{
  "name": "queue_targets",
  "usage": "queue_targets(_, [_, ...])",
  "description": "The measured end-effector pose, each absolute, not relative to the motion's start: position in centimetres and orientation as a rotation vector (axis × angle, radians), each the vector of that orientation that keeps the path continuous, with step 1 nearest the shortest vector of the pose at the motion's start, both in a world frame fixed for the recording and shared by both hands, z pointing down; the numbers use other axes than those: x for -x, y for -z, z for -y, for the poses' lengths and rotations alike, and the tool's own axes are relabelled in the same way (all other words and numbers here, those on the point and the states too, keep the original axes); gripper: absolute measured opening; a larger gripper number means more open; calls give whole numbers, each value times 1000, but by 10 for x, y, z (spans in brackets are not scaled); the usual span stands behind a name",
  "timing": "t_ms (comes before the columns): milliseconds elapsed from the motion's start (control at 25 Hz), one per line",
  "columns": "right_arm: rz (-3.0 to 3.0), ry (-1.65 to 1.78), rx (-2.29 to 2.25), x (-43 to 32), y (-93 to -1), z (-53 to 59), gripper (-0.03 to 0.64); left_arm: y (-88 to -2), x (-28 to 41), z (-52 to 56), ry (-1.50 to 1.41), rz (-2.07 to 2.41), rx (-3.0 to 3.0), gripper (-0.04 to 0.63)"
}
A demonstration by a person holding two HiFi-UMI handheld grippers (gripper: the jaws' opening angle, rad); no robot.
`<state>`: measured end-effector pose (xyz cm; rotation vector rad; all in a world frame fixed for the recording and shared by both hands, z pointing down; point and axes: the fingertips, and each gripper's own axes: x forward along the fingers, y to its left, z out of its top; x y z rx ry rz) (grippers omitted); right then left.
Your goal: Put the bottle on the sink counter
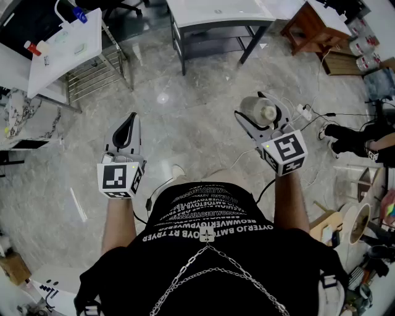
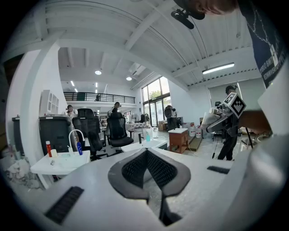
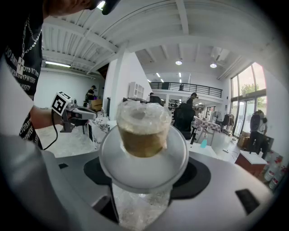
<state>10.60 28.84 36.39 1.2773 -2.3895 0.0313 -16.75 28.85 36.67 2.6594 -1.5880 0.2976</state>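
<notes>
My right gripper (image 1: 261,115) is shut on a clear plastic bottle (image 1: 257,109) with a pale cap, held lying over the marble floor. In the right gripper view the bottle (image 3: 143,155) fills the space between the jaws, its cap end (image 3: 143,128) pointing away from the camera. My left gripper (image 1: 130,125) is held level beside it, shut, with nothing in it; its dark pads (image 2: 135,169) meet at the tip. The white sink counter (image 1: 79,41) stands at the far left, with a faucet (image 2: 74,135) and small blue and red bottles on it.
A grey table (image 1: 216,13) stands ahead, and a wooden cabinet (image 1: 311,26) is at the far right. Cables and a power strip (image 1: 304,112) lie on the floor near another person's shoes (image 1: 336,137). Black office chairs (image 2: 115,131) stand behind the sink counter.
</notes>
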Motion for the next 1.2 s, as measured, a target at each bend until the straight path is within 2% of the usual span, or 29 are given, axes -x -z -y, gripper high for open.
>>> queue_targets(360, [2475,-60,-1148,-128,-351,-373,333,-360,112,-376,-350,1619,-2629,6])
queue_targets(760, [2579,-66,-1103,-169,-354,-412,333,-360,66,-441,-398,1708,-2605,6])
queue_targets(1200, [2554,-29,-1157,-129,-347,-341,331,-344,96,-361,-362,1706,-2651,6])
